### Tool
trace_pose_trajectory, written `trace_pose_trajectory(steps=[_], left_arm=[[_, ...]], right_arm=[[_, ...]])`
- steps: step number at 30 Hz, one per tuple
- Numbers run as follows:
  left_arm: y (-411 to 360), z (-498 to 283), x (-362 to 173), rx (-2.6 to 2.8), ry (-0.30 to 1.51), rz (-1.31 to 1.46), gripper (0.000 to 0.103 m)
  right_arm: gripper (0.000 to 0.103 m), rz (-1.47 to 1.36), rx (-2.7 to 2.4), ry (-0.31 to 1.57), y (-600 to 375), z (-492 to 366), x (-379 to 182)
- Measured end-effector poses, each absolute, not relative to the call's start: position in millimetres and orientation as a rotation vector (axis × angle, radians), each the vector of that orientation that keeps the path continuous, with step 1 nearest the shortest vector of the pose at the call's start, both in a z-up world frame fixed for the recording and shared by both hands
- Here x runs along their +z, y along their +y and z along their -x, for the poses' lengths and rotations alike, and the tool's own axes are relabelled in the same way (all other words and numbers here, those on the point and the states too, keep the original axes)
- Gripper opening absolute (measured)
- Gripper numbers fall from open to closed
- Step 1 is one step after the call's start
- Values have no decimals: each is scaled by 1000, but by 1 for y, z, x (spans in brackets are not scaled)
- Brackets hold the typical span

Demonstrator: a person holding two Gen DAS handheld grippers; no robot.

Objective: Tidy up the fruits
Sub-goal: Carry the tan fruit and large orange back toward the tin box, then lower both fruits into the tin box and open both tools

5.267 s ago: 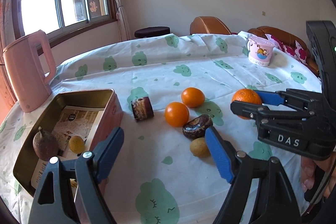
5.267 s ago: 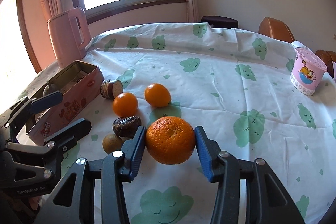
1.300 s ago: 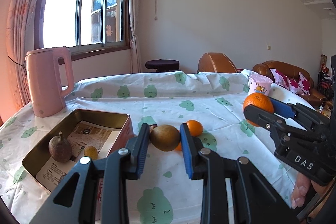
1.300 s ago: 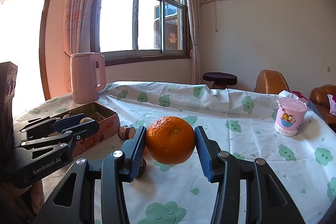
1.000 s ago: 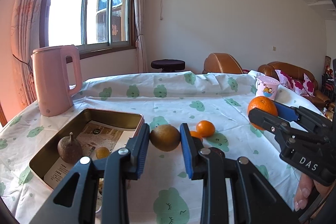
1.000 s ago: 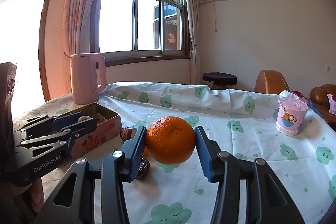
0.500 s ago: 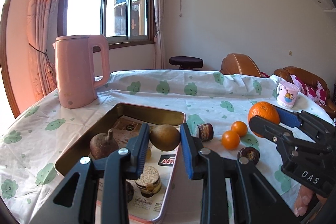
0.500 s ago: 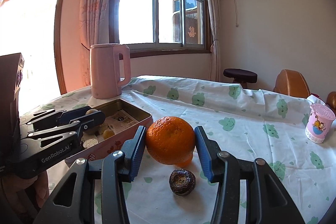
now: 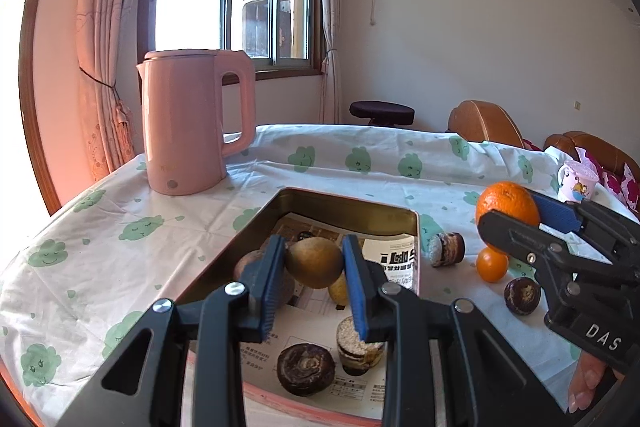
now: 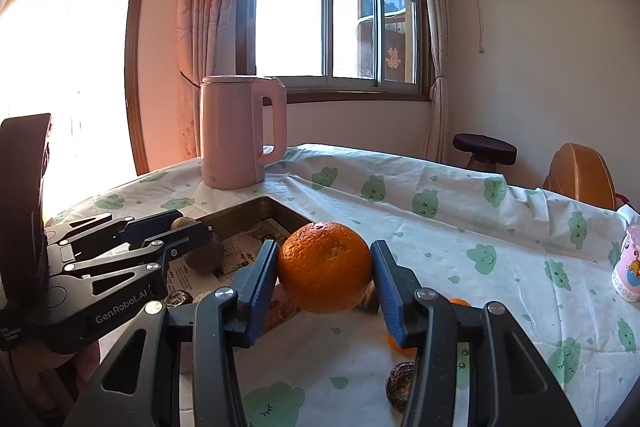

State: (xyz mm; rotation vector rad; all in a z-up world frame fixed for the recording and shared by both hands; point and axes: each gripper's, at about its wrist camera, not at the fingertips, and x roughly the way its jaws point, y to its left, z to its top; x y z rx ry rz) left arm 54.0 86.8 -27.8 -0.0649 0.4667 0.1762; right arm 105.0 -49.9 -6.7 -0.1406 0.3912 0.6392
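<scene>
Sunlit room, round table (image 9: 120, 219) under a cloud-print cloth, pink kettle (image 9: 192, 123) near the window-side edge. Beside the kettle, an open tin (image 9: 417, 227) lined with printed paper, already holding a brown pear-like fruit (image 9: 250, 263), a small yellow one (image 9: 338, 291), a dark round one (image 9: 306, 363) and a layered cake cup (image 9: 358, 351). Left gripper (image 9: 314, 263) clamped on a brown fruit (image 9: 314, 263), hanging above the tin's middle, not yet let go. Right gripper (image 10: 324, 267) clamped on an orange (image 10: 324, 267), held above the cloth just off the tin's right wall. On the cloth to the right of the tin: a chocolate roll (image 9: 446, 249), a small orange (image 9: 492, 265) and a dark fruit (image 9: 522, 295); in the right wrist view a second small orange (image 10: 458, 302) peeks out behind the fingers. Pink cup (image 9: 578, 181) far off at the right edge. Roughly halfway, by the look of it: two fruits in the air about to be dropped in, three or so left to fetch.
</scene>
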Motion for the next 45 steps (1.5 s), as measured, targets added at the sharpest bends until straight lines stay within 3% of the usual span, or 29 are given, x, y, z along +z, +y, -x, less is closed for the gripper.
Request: trace_pose_trajectory(steps=[45], left_arm=[[138, -71, -47, 219, 619, 121, 31]], right_arm=[[49, 160, 676, 554, 25, -152, -37]])
